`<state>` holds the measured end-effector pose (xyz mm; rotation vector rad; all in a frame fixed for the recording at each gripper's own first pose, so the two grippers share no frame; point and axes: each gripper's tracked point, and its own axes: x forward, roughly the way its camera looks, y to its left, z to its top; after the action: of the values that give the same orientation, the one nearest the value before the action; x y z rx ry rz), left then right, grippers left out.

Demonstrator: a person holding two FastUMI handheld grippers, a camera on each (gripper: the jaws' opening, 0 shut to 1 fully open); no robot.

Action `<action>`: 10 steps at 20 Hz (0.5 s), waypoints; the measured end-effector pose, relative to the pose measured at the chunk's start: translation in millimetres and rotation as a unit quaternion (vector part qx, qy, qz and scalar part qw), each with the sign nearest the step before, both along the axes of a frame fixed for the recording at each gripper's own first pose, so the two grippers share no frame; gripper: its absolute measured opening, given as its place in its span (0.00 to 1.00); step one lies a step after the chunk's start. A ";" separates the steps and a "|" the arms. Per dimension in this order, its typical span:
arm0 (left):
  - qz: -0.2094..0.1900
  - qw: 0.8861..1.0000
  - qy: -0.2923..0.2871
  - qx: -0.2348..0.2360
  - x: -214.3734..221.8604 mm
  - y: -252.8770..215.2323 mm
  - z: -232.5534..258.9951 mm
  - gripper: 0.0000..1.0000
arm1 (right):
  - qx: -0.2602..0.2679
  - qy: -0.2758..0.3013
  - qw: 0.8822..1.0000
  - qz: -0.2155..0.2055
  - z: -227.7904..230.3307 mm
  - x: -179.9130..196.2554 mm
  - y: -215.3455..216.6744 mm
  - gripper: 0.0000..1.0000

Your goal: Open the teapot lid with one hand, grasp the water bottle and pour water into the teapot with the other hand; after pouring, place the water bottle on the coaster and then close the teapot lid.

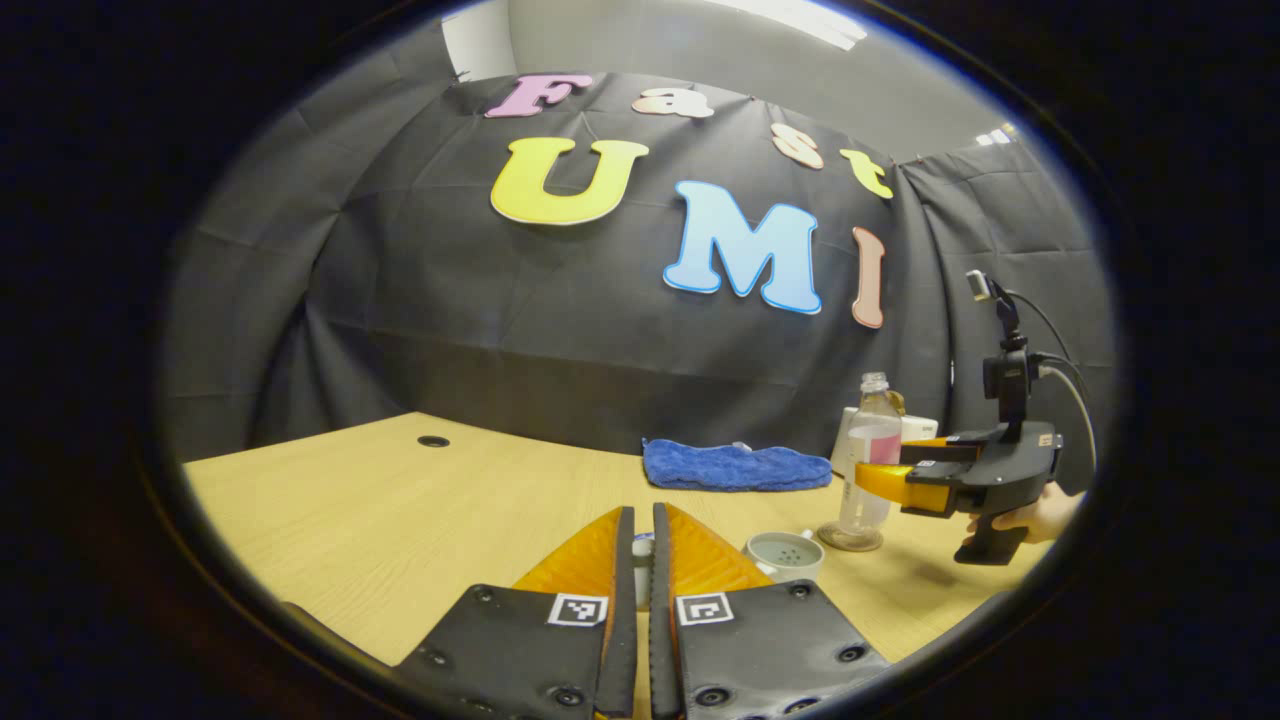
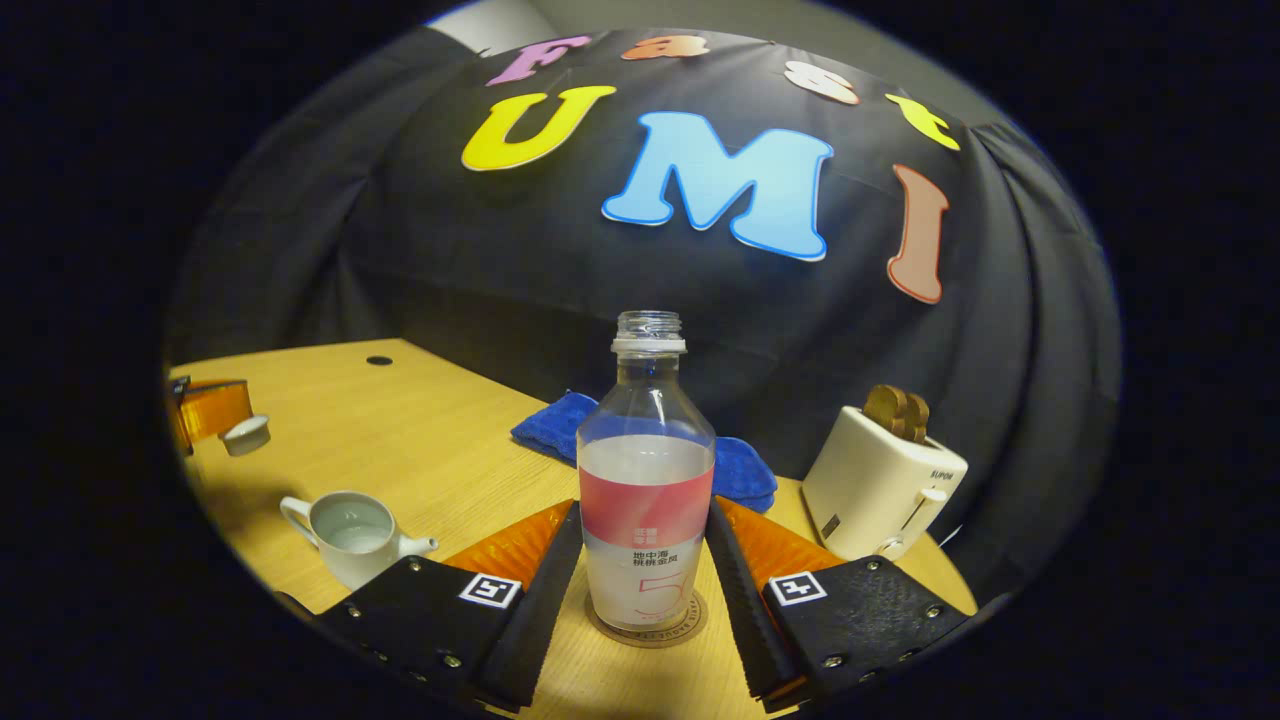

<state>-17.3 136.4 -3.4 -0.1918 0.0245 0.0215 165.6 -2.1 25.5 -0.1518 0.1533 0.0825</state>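
Water bottle (image 2: 646, 480) between hand-held gripper (image 2: 645, 560) fingers

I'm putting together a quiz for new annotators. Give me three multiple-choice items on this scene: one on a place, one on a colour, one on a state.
1. Where does the water bottle stand?
A. on the coaster
B. on a plate
C. on a tray

2. What colour is the folded cloth?
A. red
B. blue
C. green

3. In what state is the teapot?
A. lid on
B. lying on its side
C. upright, lid off

Answers:
1 A: the coaster's rim rings the bottle's base.
2 B: the cloth is blue in both views.
3 C: the left gripper holds the lid away from the teapot.
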 end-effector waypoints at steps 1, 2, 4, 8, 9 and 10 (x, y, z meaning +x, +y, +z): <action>-0.001 1.000 0.001 0.001 0.7 -0.8 0.3 0.11 | 0.026 0.003 1.000 -0.008 -1.4 2.3 -4.0 0.75; -0.001 1.000 0.001 0.002 1.5 -1.0 -0.3 0.12 | 0.045 0.004 0.999 -0.019 -2.0 4.3 -4.2 0.75; -0.001 1.000 0.001 0.005 0.6 -1.3 0.2 0.12 | 0.061 0.004 0.997 -0.037 -4.0 6.2 -21.0 0.75; -0.004 1.000 0.001 0.008 0.6 -3.9 0.2 0.11 | 0.043 0.009 0.998 -0.042 -13.5 6.4 -26.4 0.75; -0.004 1.000 0.001 0.009 1.8 -4.2 1.1 0.12 | 0.041 0.008 0.998 -0.041 -14.8 6.4 -25.3 0.75; -0.004 1.000 0.001 0.009 1.7 -4.7 -0.2 0.12 | 0.040 0.005 0.998 -0.041 -16.3 5.9 -25.1 0.75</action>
<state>-15.6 131.7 -3.6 -0.1735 0.0268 0.0138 171.6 -27.1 9.2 -0.0647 0.1664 0.0074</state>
